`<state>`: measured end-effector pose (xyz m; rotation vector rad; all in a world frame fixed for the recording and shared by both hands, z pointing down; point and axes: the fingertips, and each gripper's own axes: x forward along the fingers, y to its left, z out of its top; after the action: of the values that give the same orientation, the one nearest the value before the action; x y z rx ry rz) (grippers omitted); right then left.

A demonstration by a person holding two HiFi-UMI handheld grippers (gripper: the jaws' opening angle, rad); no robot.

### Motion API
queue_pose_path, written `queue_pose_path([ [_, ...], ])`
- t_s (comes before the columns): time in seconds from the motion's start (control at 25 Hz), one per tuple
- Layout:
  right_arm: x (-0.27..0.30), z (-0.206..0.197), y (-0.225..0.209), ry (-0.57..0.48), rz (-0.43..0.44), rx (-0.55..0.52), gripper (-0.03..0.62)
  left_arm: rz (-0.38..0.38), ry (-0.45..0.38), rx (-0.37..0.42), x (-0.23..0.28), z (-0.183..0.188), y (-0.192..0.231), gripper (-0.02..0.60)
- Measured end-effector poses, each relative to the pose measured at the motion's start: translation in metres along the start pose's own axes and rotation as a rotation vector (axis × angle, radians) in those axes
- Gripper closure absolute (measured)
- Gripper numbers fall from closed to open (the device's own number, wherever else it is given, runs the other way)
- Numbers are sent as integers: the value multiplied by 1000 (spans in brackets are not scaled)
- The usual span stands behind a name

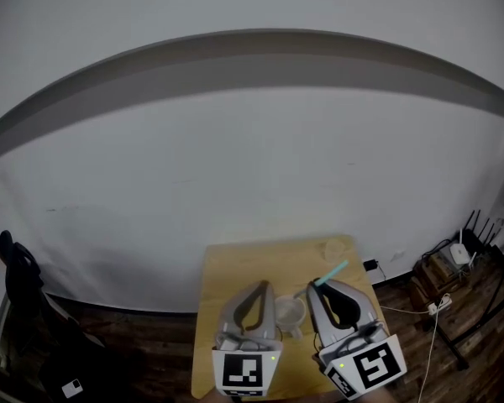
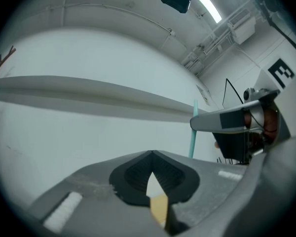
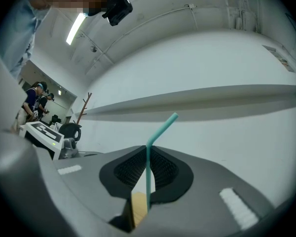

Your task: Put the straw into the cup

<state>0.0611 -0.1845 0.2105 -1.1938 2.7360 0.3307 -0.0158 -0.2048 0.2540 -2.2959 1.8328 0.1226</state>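
Straw [image 3: 147, 174] pinched upright in the right gripper [image 3: 147, 151] is what I see: the jaws are closed on its lower stretch, and its bent top leans toward the upper right of the right gripper view. In the head view the same teal straw [image 1: 332, 272] pokes up and right from the right gripper [image 1: 320, 286], low and right of centre in the frame.

The cup [image 1: 291, 312] stands on the table [image 1: 235, 267] between the 2 grippers, just beside each. I cannot tell whether either touches it. The left gripper [image 2: 152, 153] has its jaws closed tip to tip with nothing between them. Only wall and a sliver of table show through the gap behind the tips. In the head view the left gripper [image 1: 260, 286] sits just left of the cup.

By my reading the pick-up is done and the carry to the cup is the step in hand, with the straw not yet in. The straw's bottom end is hidden under the gripper, so I cannot say how it lines up with the cup's mouth.

Next, the right gripper needs to bring that bottom end over the mouth, which lies to its left in the frame, lower the straw inside, then part its jaws. The cup looks light, so a sideways nudge could tip it.
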Motion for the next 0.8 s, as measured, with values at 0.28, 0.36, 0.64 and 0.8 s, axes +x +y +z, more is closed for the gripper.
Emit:
queue_pose_path([
  [0.28, 24, 2, -1, 6, -9, -7, 563, -15, 3, -19, 19, -5, 19, 563],
  [0.36, 29, 2, -1, 8, -13, -7, 563, -19, 4, -22, 23, -4, 23, 563],
  [0.64, 37, -15, -1, 50, -38, 12, 563, -47, 33, -36, 29, -19, 29, 563],
  [0.8, 38, -29, 0, 86, -43, 23, 563, -58, 66, -48, 32, -33, 29, 563],
])
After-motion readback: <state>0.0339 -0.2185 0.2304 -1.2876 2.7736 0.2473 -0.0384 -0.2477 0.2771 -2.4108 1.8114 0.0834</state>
